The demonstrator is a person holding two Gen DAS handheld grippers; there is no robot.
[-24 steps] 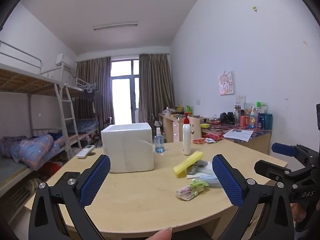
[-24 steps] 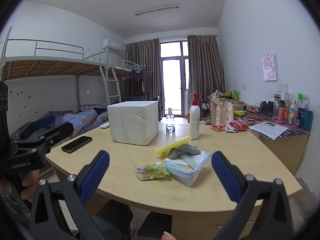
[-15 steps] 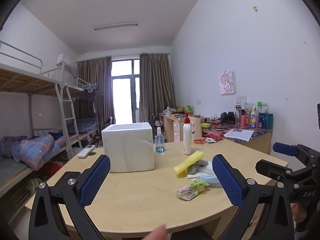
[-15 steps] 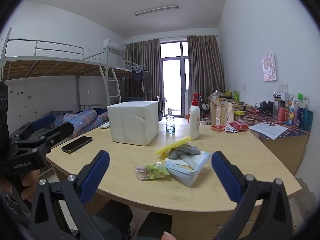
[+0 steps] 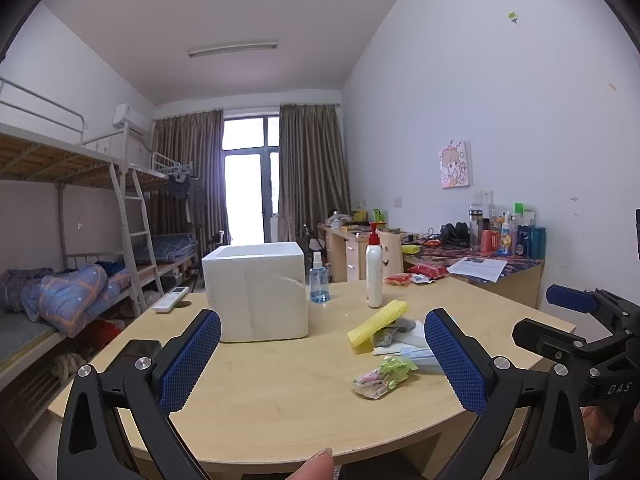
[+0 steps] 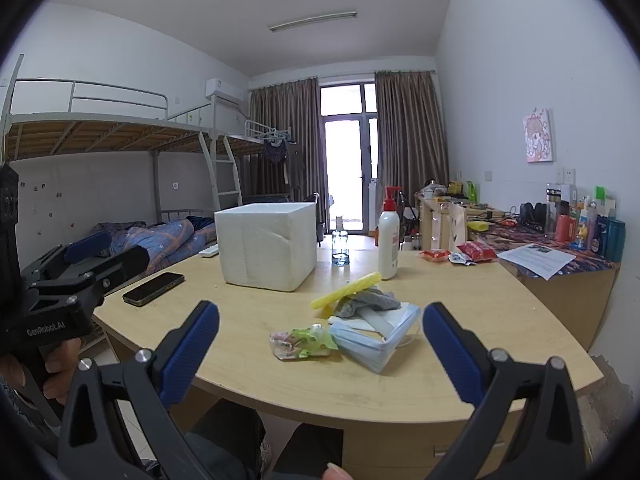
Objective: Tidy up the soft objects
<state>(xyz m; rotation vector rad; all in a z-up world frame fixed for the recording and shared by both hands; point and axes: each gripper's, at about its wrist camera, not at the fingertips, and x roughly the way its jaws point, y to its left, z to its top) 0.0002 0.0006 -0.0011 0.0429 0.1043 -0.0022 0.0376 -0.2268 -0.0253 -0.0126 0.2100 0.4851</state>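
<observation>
A pile of soft things lies on the wooden table (image 6: 248,320): a yellow cloth (image 6: 346,290), a grey sock (image 6: 366,303), blue face masks (image 6: 374,344) and a clear bag of small items (image 6: 298,344). The pile also shows in the left wrist view, with the yellow cloth (image 5: 378,325) and the bag (image 5: 382,376). A white foam box (image 5: 256,292) stands open-topped behind, also in the right wrist view (image 6: 266,246). My left gripper (image 5: 320,360) is open and empty above the table's near edge. My right gripper (image 6: 320,356) is open and empty, just short of the pile.
A white pump bottle (image 6: 389,240), a small spray bottle (image 6: 340,242), a black phone (image 6: 154,288) and a remote (image 5: 170,299) are on the table. A cluttered desk (image 6: 560,248) stands right, bunk beds (image 6: 120,184) left.
</observation>
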